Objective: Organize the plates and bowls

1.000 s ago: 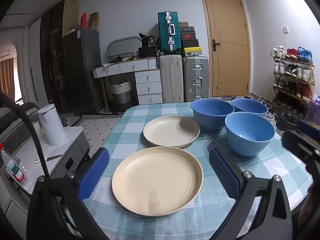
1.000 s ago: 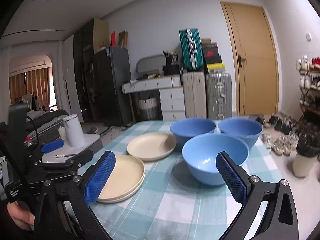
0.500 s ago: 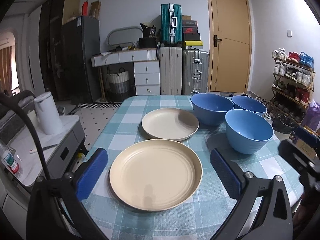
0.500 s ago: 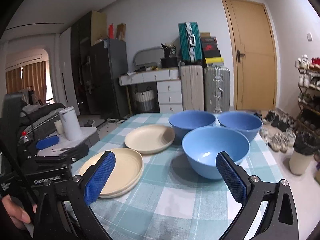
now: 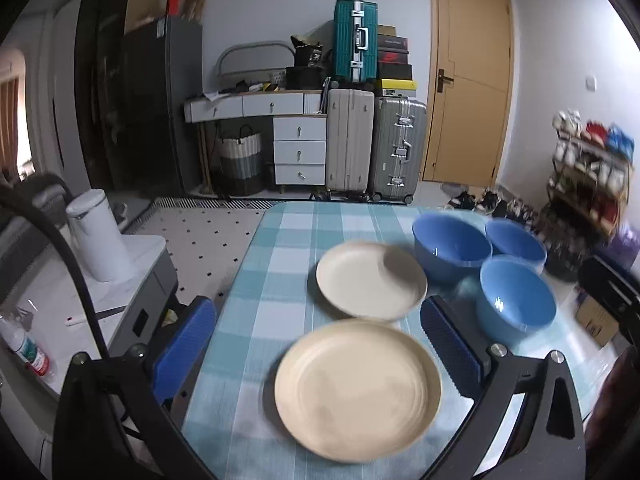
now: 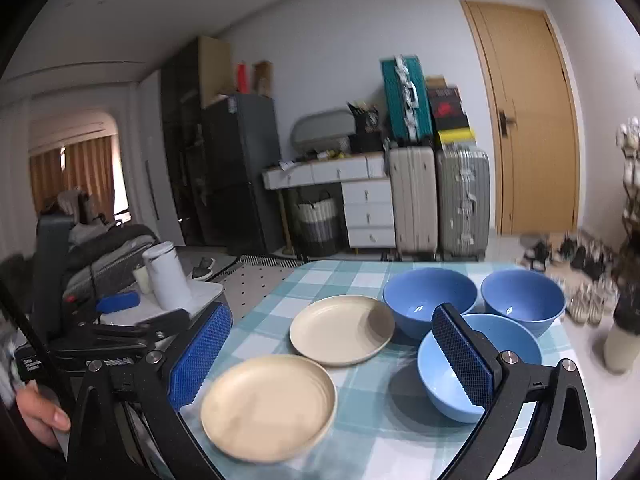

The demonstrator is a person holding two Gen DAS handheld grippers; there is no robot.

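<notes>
Both wide apart, left hand-held gripper (image 5: 318, 344) and right hand-held gripper (image 6: 332, 354) hover over plates (image 5: 358, 388) and bowls (image 6: 480, 364) on the desk (image 5: 264, 280).

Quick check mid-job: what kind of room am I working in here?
Likely a lived-in apartment room near the entry: a checked-cloth dining table, stacked hard-shell suitcases beside a wooden door, and a loaded shoe rack.

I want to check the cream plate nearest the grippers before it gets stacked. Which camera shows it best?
The left wrist view: the near cream plate lies almost centred and whole, large in frame. The right wrist view shows the same plate whole too, but smaller, more oblique and off to the left.
</notes>
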